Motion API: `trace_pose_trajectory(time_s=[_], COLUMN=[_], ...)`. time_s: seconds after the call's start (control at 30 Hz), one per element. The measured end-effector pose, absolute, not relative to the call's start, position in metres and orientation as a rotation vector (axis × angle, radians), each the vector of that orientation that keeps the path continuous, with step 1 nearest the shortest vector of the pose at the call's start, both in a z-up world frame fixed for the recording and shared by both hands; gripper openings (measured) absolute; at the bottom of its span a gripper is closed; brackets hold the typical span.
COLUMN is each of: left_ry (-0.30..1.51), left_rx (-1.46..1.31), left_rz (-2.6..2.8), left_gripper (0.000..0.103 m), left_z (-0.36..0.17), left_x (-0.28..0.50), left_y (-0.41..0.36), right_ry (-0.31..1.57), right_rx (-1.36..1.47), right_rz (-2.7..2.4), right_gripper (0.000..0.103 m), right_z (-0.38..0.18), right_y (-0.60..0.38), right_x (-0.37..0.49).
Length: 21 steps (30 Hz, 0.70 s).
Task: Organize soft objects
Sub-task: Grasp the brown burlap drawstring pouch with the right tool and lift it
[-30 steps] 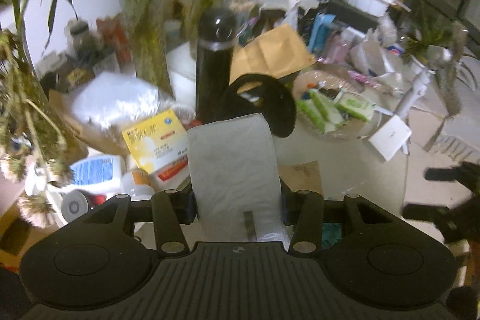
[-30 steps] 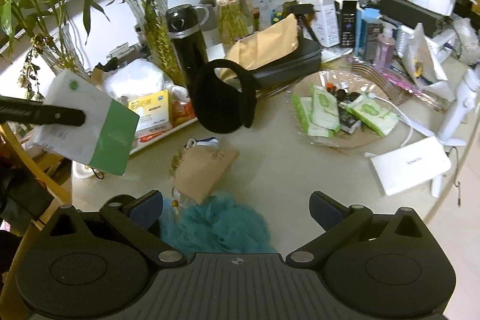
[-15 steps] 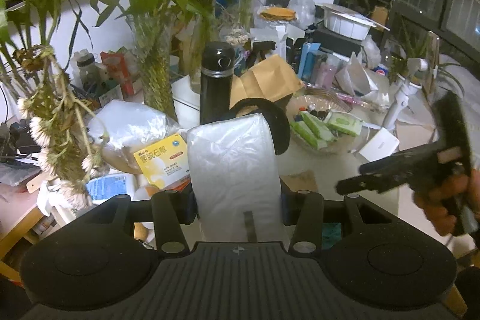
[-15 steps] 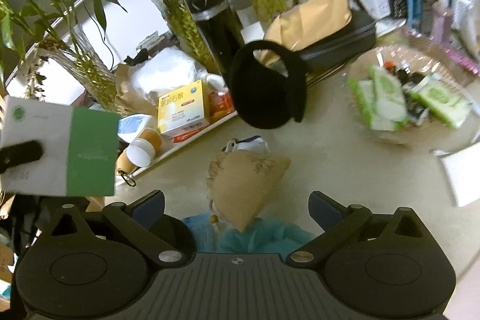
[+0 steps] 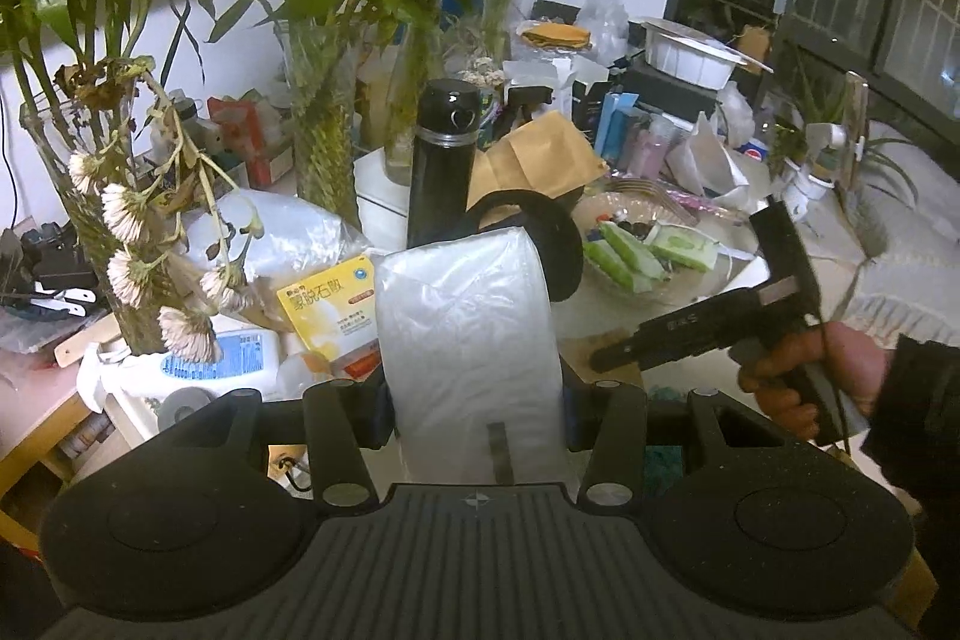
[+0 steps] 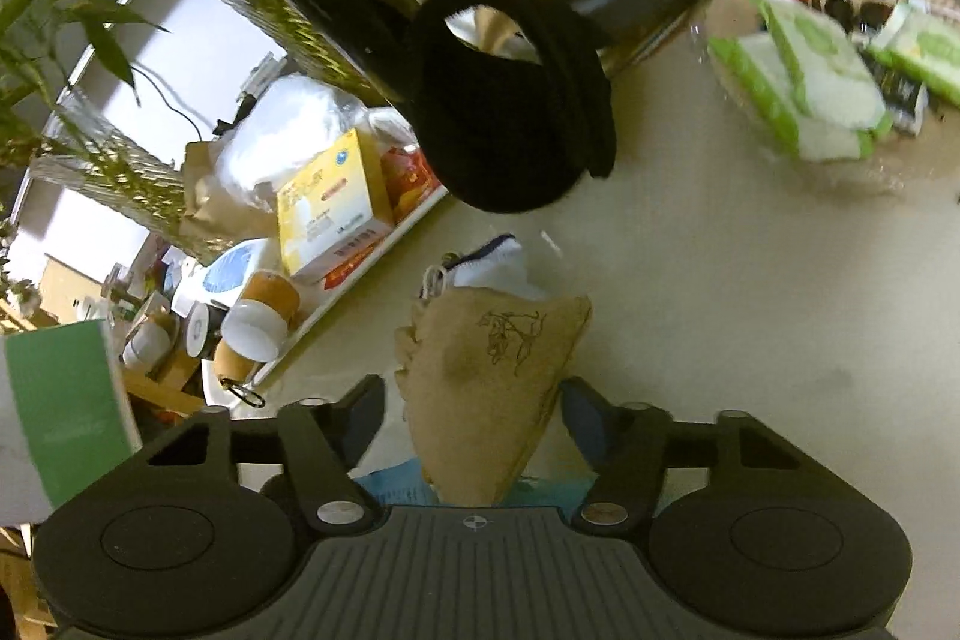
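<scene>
We record a white tissue pack (image 5: 471,352) in clear glossy wrap, one face green (image 6: 66,418). We list a tan cloth pouch (image 6: 489,388) with a dark line drawing, over teal mesh (image 6: 390,490). We note black earmuffs (image 6: 510,112), a black flask (image 5: 441,166) with a silver band, a yellow box (image 5: 327,304) printed in blue characters, green-and-white packets (image 6: 822,94), and a beige table (image 6: 750,316).

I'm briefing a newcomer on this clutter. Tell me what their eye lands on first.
The white tissue pack clamped upright in the left gripper fills the middle of the left view. In the right view, the right gripper, jaws just closing, straddles a tan pouch on the table. Behind it stand black earmuffs.
</scene>
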<state>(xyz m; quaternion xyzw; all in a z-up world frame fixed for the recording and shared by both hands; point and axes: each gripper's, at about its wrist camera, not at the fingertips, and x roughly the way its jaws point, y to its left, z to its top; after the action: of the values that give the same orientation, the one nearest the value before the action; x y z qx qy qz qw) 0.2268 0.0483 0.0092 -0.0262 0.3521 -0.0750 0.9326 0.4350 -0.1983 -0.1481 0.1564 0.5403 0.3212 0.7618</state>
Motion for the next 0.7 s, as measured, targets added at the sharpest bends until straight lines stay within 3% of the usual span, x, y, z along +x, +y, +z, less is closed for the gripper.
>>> trace_pose_trajectory(time_s=[0.1, 0.17, 0.23, 0.7], left_ry=[0.720, 0.717, 0.718, 0.702], left_rx=[-0.063, -0.063, -0.063, -0.058], left_rz=[-0.163, -0.168, -0.170, -0.167], left_gripper=[0.047, 0.047, 0.047, 0.047], left_z=[0.010, 0.010, 0.009, 0.019], left_x=[0.223, 0.220, 0.218, 0.207], left_y=[0.050, 0.051, 0.051, 0.050], right_ry=[1.179, 1.179, 1.157, 0.923], right_rx=[0.334, 0.331, 0.331, 0.277], right_rz=[0.693, 0.688, 0.693, 0.739], right_gripper=[0.042, 0.013, 0.006, 0.004], right_z=[-0.153, -0.152, -0.149, -0.076], right_y=[-0.196, -0.195, -0.197, -0.218], right_x=[0.435, 0.435, 0.433, 0.410])
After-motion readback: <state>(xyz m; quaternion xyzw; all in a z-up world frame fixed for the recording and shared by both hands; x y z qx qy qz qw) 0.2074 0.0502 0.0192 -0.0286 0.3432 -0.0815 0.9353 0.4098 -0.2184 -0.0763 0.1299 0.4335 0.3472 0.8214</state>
